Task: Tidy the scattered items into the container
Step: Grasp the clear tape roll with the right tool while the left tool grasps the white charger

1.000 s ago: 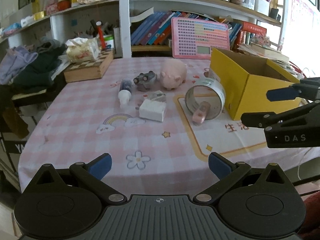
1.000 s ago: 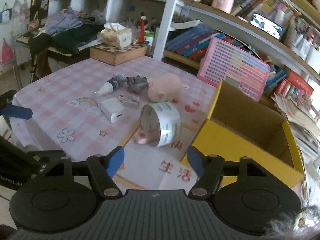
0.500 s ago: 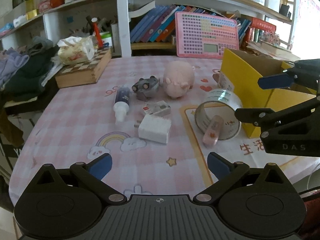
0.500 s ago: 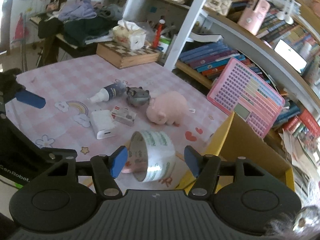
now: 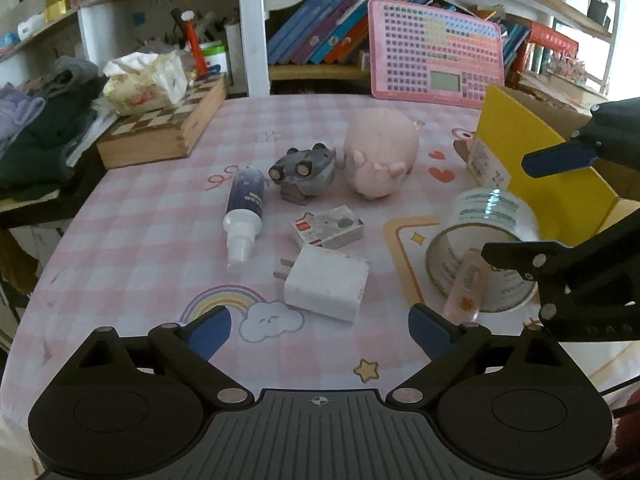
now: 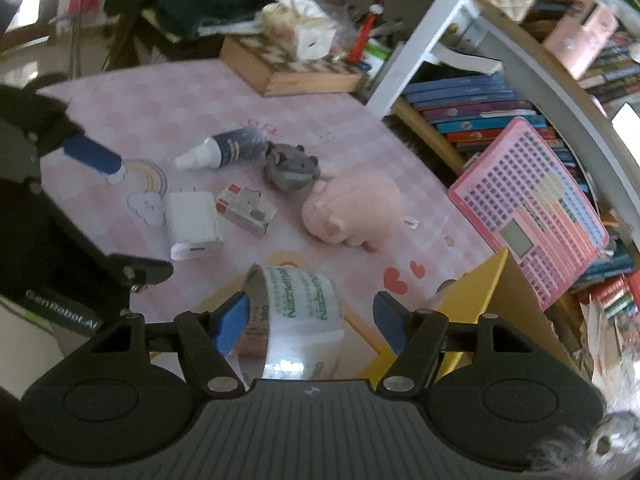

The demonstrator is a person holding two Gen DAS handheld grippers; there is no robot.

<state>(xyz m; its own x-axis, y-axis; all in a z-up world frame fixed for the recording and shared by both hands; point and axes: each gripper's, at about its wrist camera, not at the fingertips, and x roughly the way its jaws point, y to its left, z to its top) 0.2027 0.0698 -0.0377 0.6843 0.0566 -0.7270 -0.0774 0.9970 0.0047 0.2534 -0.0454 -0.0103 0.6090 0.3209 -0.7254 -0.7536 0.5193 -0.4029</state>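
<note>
While opening, right gripper [image 6: 308, 322] above tape roll [image 6: 298, 312]

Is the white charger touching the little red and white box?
Apart. The left wrist view shows a strip of tablecloth between the charger and the box.

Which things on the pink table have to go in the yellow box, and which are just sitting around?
For tidying:
tape roll
pink tube inside the roll
white charger
small card box
dark bottle
grey toy
pink pig
yellow box

Just lying about:
chessboard box
tissues
pink keyboard toy
books
clothes
</note>
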